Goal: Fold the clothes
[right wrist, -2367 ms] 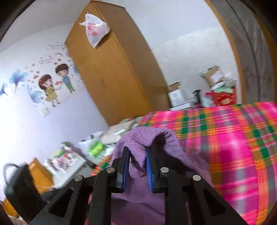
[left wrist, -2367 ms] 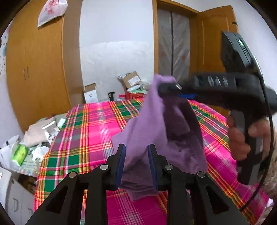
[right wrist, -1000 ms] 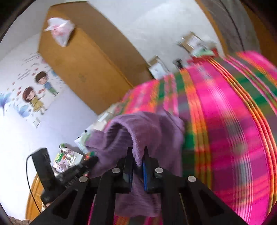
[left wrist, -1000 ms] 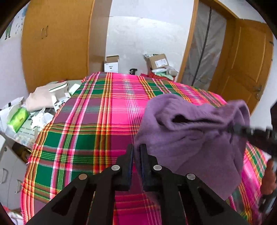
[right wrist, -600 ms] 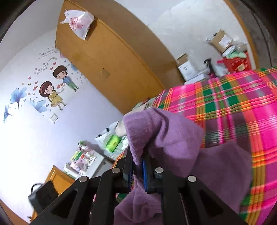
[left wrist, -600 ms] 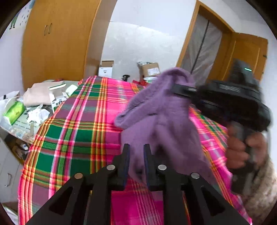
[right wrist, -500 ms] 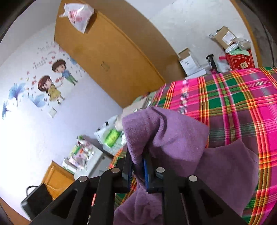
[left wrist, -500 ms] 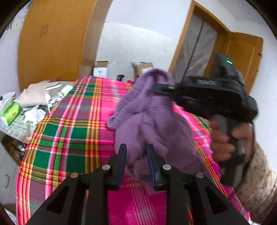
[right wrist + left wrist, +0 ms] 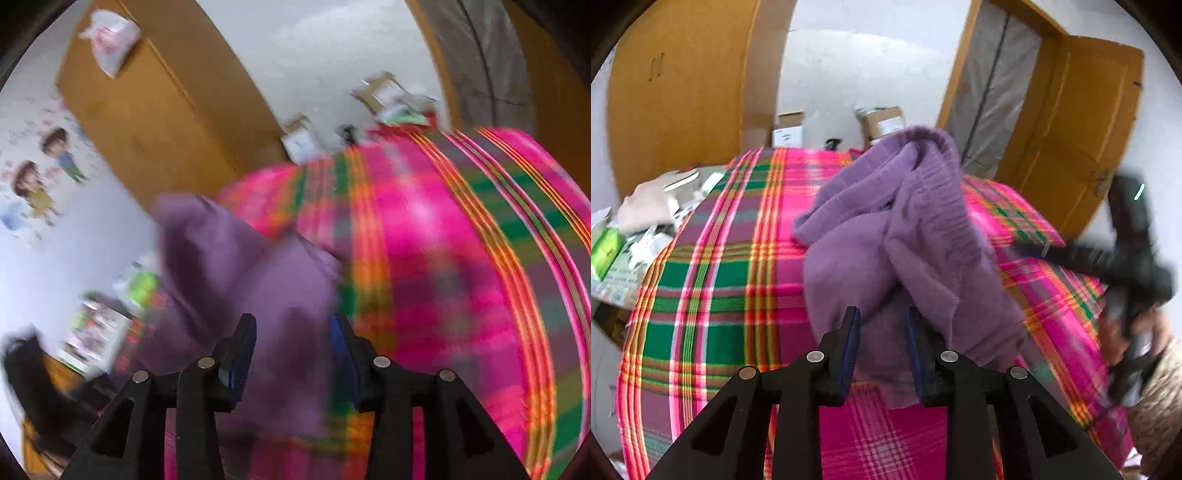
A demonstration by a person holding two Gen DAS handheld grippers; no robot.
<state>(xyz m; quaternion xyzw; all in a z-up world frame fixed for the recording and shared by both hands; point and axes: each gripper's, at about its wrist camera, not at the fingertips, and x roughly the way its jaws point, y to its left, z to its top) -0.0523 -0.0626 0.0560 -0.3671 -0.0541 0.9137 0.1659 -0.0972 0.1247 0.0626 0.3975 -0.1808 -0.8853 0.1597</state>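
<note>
A crumpled purple knit garment (image 9: pixel 905 236) is bunched in a heap over the pink and green plaid bedspread (image 9: pixel 713 288). My left gripper (image 9: pixel 881 332) is open, its fingers apart with the cloth's lower edge showing between them. In the blurred right wrist view the same garment (image 9: pixel 251 280) sits ahead and to the left of my right gripper (image 9: pixel 293 339), which is wide open with nothing clamped. The right gripper's black body (image 9: pixel 1134 254) appears motion-blurred at the right of the left wrist view, held by a hand (image 9: pixel 1123 332).
A wooden wardrobe (image 9: pixel 676 96) stands at the far left and an open wooden door (image 9: pixel 1078 129) at the right. Cardboard boxes (image 9: pixel 788 129) sit against the far wall. A cluttered low surface with packets and papers (image 9: pixel 624 236) borders the bed's left edge.
Both grippers have opened and let the purple garment go. The right gripper has swung away to the right and down, and the garment has dropped into a heap.
</note>
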